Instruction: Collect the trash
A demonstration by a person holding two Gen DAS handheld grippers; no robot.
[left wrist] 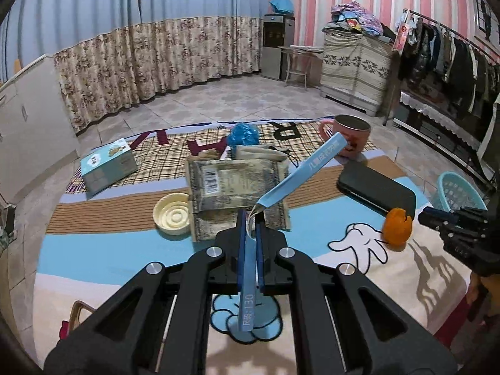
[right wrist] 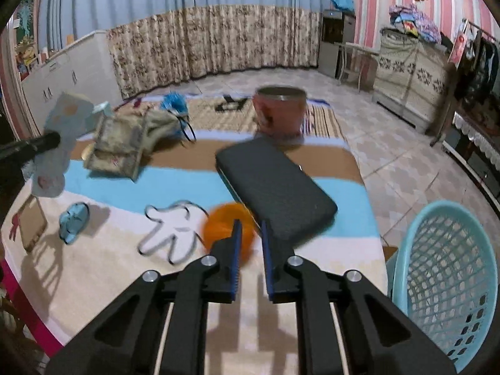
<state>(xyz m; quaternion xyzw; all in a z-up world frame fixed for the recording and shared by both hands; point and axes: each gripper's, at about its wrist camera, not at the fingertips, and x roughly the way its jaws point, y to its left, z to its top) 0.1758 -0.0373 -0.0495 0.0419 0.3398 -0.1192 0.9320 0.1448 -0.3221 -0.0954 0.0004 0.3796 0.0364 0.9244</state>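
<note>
My left gripper (left wrist: 250,215) is shut on a long light-blue paper strip (left wrist: 315,162) with printed text; the strip sticks up and to the right above the table and trails back between the fingers. In the right wrist view that strip (right wrist: 67,118) shows blurred at the left. My right gripper (right wrist: 251,228) stands narrowly open with nothing between its pads. An orange peel (right wrist: 225,228) lies on the cloth just beyond its left fingertip. In the left wrist view the right gripper (left wrist: 428,215) is right beside the peel (left wrist: 397,226). A turquoise mesh basket (right wrist: 443,275) stands off the table's right edge.
Crumpled grey wrappers (left wrist: 234,184) and a cream lid (left wrist: 173,215) lie mid-table, with a blue crumpled bag (left wrist: 243,134) behind. A black case (right wrist: 275,184) lies ahead of the right gripper, a pink mug (right wrist: 278,109) beyond it. A tissue box (left wrist: 107,164) sits at the far left.
</note>
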